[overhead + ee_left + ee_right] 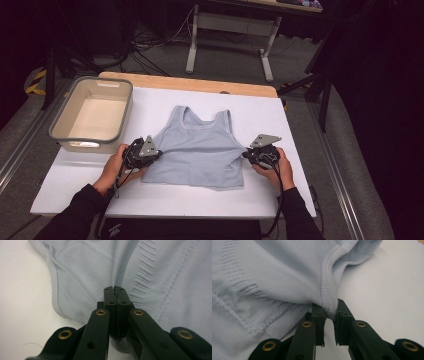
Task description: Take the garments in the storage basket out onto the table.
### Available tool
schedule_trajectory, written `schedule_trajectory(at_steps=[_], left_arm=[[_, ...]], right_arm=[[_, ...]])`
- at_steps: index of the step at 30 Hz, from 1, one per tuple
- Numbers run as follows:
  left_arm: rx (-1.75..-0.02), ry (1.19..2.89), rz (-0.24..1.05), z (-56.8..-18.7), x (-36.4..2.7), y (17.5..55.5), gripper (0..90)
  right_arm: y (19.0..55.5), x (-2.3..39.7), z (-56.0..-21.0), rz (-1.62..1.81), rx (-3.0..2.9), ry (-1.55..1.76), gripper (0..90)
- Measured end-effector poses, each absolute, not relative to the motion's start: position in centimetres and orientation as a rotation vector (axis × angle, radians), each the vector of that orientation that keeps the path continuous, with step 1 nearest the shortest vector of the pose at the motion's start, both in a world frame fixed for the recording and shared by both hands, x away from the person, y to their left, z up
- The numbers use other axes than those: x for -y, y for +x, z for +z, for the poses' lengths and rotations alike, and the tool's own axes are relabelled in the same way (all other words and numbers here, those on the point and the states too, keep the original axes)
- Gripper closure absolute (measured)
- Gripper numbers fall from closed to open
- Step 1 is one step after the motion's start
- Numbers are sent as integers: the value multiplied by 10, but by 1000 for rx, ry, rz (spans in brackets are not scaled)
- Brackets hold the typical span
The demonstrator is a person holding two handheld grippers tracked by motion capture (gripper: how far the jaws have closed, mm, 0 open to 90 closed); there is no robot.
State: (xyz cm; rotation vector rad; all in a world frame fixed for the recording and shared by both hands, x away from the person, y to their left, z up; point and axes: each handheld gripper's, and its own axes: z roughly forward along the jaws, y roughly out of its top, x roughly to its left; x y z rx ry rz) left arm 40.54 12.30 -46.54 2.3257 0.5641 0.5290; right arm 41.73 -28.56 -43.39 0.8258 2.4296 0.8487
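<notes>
A pale blue knitted tank top (195, 150) lies flat on the white table (280, 120), straps pointing away from me. My left gripper (159, 154) is at its left side edge. In the left gripper view the jaws (116, 290) are pressed together with the top's fabric (87, 270) pinched between them. My right gripper (246, 154) is at the top's right side, below the armhole. In the right gripper view the jaws (329, 312) clamp the ribbed armhole edge of the top (274, 277). The cloth is pulled slightly taut between both grippers.
A grey plastic bin (127, 107) with a pale inside stands on the table's far left corner. A wooden strip (190, 82) runs along the table's far edge. Beyond it stand a desk frame (192, 45) and cables on the floor.
</notes>
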Motion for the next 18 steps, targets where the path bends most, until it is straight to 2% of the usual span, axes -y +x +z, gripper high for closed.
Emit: schedule_trajectory(at_steps=[3, 6, 8, 9, 13, 18], left_arm=[[-567, 2306, 539, -467, -122, 405, 894], [-557, 2279, 559, -468, -121, 403, 891], [-558, 2265, 554, -467, -121, 402, 889], [-556, 2257, 561, -466, -122, 402, 885], [-561, 2230, 562, -463, -123, 399, 878], [-551, 2227, 552, -461, -125, 396, 880]], right_arm=[[419, 286, -434, 854, -2418, 849, 778], [417, 289, -435, 896, -2383, 899, 653], [415, 292, -433, 950, -2364, 920, 632], [413, 294, -432, 974, -2350, 923, 641], [400, 291, -423, 1052, -2289, 877, 792], [390, 285, -412, 1015, -2170, 880, 850]])
